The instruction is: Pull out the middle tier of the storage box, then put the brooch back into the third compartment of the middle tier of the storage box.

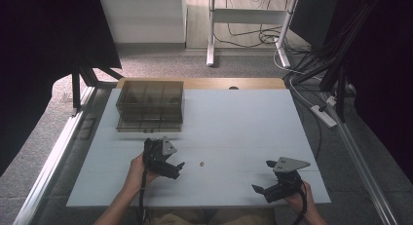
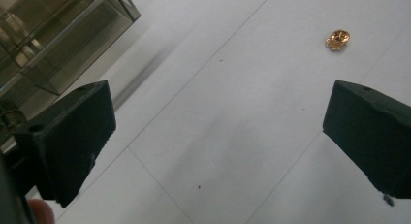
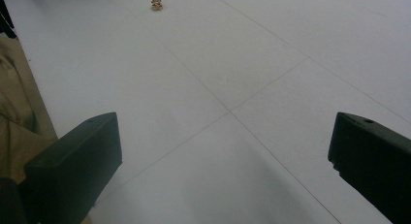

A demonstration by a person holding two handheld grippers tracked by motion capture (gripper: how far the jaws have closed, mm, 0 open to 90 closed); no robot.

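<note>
In the left gripper view, the left gripper (image 2: 218, 136) holds its two black jaws wide apart, one at eight o'clock and one at four o'clock, with bare white table (image 2: 228, 98) between them. A small gold-coloured object (image 2: 338, 40) lies on the table at about one o'clock, clear of both jaws. A smoky transparent drawer box (image 2: 58, 35) stands at ten o'clock.

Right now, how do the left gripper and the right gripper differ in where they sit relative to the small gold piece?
The left gripper sits close beside the small gold piece; the right gripper sits farther off, near the table's front edge. The left is nearer the smoked drawer box. Both have jaws wide open, holding nothing.
</note>
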